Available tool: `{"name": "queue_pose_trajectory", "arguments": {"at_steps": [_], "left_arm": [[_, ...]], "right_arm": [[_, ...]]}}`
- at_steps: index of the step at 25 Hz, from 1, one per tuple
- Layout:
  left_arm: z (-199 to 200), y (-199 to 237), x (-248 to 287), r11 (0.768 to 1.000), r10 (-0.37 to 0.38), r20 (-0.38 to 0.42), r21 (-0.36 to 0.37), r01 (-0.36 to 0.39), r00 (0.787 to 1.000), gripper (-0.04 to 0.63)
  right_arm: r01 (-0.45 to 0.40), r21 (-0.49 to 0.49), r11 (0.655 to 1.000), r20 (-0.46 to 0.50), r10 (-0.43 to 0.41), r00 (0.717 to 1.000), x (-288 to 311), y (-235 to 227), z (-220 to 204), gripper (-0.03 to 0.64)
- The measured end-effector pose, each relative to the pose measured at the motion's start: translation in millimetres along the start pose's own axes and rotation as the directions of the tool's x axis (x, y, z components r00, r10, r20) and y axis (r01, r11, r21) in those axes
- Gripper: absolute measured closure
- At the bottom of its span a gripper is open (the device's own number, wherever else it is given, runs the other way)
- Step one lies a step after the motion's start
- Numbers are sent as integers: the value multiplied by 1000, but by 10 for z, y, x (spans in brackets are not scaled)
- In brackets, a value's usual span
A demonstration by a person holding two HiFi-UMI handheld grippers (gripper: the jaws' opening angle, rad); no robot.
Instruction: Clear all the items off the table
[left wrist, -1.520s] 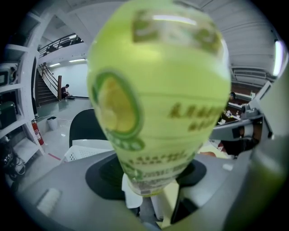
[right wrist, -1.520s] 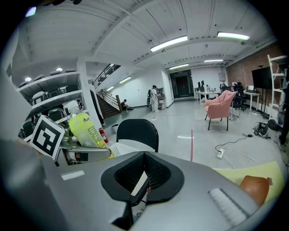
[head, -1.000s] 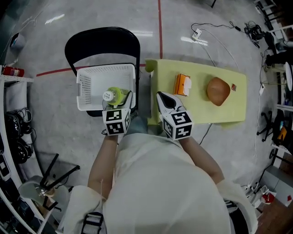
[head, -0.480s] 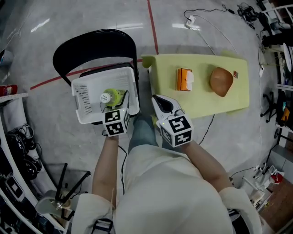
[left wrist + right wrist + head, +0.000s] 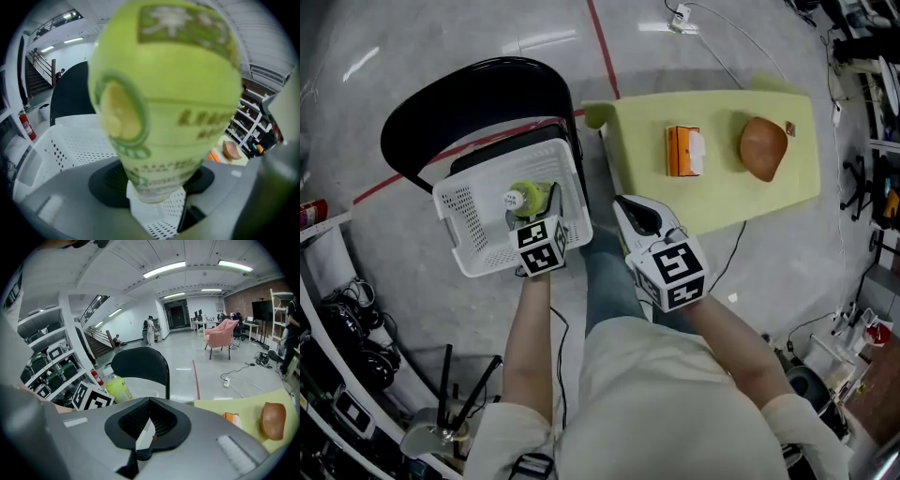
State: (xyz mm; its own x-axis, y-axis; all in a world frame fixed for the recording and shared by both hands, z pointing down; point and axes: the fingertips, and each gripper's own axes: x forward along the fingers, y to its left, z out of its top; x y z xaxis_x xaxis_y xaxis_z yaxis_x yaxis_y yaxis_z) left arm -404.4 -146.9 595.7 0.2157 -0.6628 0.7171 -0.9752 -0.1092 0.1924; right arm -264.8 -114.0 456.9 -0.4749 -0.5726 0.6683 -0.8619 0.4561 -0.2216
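1. Off the bench's [image 5: 722, 202] left edge, head view: the left gripper [image 5: 544, 202] holds a green bottle [image 5: 525, 197] over the basket [image 5: 469, 208], likely for dropping in.
2. Left gripper view: fingers clamp the bottle.
3. Right gripper view: the right gripper's [image 5: 142, 445] fingers are closed, empty, idle.

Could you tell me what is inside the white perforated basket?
Only a white-capped green plastic bottle, held by the left gripper; they hide part of the basket floor.

Bottle [image 5: 540, 194] is lime yellow-green with darker green print and a white cap [image 5: 517, 198]. Basket [image 5: 469, 214] is white with rows of tiny holes, chair [image 5: 459, 103] is black. Table [image 5: 722, 202] is pale yellow-green, box [image 5: 684, 151] orange and white, bowl [image 5: 762, 148] brown. Grey floor [image 5: 441, 37], red line [image 5: 602, 47].
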Motion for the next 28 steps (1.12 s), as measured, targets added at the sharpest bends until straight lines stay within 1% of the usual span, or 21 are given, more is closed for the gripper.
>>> {"name": "queue_pose_trajectory", "arguments": {"at_steps": [6, 16, 23, 28], "left_arm": [[-148, 59, 353, 1000, 7, -30, 22, -7, 1000, 305], [-287, 133, 804, 998, -5, -25, 66, 6, 1000, 304], [-451, 161, 1108, 994, -1, -23, 108, 4, 1000, 303], [-558, 206, 1291, 995, 7, -21, 98, -4, 1000, 304]], "right_arm": [[24, 33, 999, -24, -23, 999, 149, -103, -106, 618], [18, 86, 996, -66, -13, 998, 490, -41, -310, 618], [24, 96, 995, -82, -16, 996, 618, -38, -386, 618], [35, 103, 994, -112, -23, 993, 670, -75, -519, 618]]}}
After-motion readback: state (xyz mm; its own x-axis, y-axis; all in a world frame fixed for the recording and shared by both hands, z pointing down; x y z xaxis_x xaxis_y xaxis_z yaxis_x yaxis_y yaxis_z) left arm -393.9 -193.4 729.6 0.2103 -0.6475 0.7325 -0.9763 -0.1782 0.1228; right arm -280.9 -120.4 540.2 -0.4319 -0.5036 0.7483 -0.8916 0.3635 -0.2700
